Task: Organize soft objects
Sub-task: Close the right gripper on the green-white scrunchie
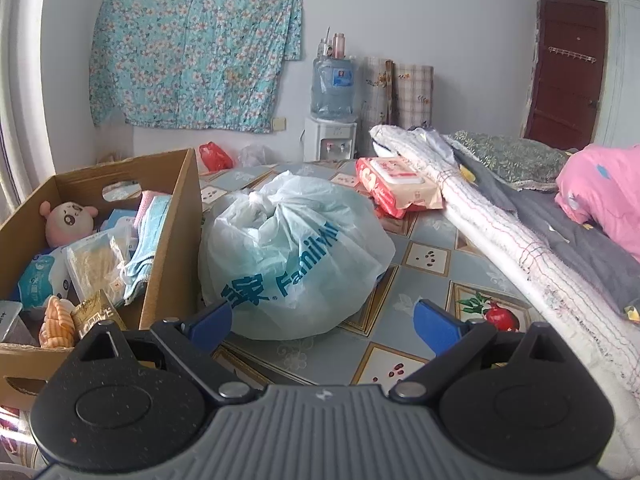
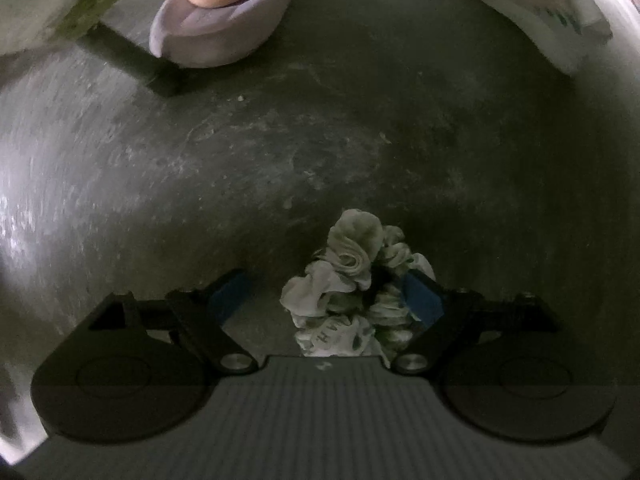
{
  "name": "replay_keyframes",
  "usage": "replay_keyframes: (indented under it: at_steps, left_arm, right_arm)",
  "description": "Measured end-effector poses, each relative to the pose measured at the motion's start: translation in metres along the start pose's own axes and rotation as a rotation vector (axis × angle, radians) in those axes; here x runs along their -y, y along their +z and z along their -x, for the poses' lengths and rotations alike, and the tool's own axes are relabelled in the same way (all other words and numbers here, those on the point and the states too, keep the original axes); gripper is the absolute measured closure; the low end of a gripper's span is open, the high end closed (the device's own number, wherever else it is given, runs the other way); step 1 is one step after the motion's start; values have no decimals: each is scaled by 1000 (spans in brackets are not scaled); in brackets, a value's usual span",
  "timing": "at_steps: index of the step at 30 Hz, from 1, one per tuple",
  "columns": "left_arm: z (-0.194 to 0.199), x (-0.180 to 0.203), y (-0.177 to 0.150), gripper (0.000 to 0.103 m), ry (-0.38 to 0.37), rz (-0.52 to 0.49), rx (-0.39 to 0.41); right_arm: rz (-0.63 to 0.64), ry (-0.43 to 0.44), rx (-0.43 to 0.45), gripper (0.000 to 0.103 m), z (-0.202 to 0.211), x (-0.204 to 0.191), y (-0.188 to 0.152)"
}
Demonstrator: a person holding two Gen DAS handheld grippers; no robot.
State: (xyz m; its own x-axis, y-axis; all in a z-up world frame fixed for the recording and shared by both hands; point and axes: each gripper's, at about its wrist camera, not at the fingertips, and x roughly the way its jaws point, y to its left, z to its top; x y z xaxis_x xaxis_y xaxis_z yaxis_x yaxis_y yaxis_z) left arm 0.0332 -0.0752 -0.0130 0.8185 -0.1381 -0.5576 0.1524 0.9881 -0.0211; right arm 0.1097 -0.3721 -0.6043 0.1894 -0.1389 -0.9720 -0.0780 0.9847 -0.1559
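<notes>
Black grippers (image 1: 322,322), blue-padded jaws, ribbed grey bodies; pale lilac slipper (image 2: 216,28).

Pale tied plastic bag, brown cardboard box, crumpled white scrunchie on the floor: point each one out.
Pale tied plastic bag (image 1: 296,256), left wrist view, printed front.
Brown cardboard box (image 1: 170,248), left wrist view, right side wall.
Crumpled white scrunchie (image 2: 352,256), right wrist view, upper folds.

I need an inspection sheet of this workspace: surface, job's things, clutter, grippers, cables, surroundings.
Surface: patterned tablecloth; grey concrete floor.
Job's things: cardboard box holding a plush toy and a blue towel; tied plastic bag beside it; crumpled scrunchie on the floor.
Clutter: wipes packs.
Grippers: left gripper open, empty; right gripper open over the scrunchie, one pad against it.
Cables: nothing seen.
Surroundings: water dispenser, floral cloth, slipper.
</notes>
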Motion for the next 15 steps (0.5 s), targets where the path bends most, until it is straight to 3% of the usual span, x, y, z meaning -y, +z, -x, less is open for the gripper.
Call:
replay_keyframes:
  at_steps: [4, 6, 7, 9, 12, 15]
  left_arm:
    - [-4, -2, 1, 5, -6, 14, -13]
    - [-5, -3, 0, 5, -15, 24, -15]
    - [-5, -4, 0, 5, -19, 28, -16]
    - [-4, -5, -2, 5, -24, 31, -18]
    - [-1, -6, -4, 5, -28, 34, -12]
    - [5, -10, -6, 5, -33, 44, 0]
  right_arm:
    - [-40, 12, -19, 20, 0, 3, -5]
    - [-77, 25, -14, 29, 1, 7, -11]
    - [-96, 30, -12, 37, 1, 10, -12]
    - [-125, 26, -4, 65, 4, 14, -14]
    - [-141, 27, -16, 80, 6, 15, -13]
    - [-90, 7, -6, 86, 12, 6, -17]
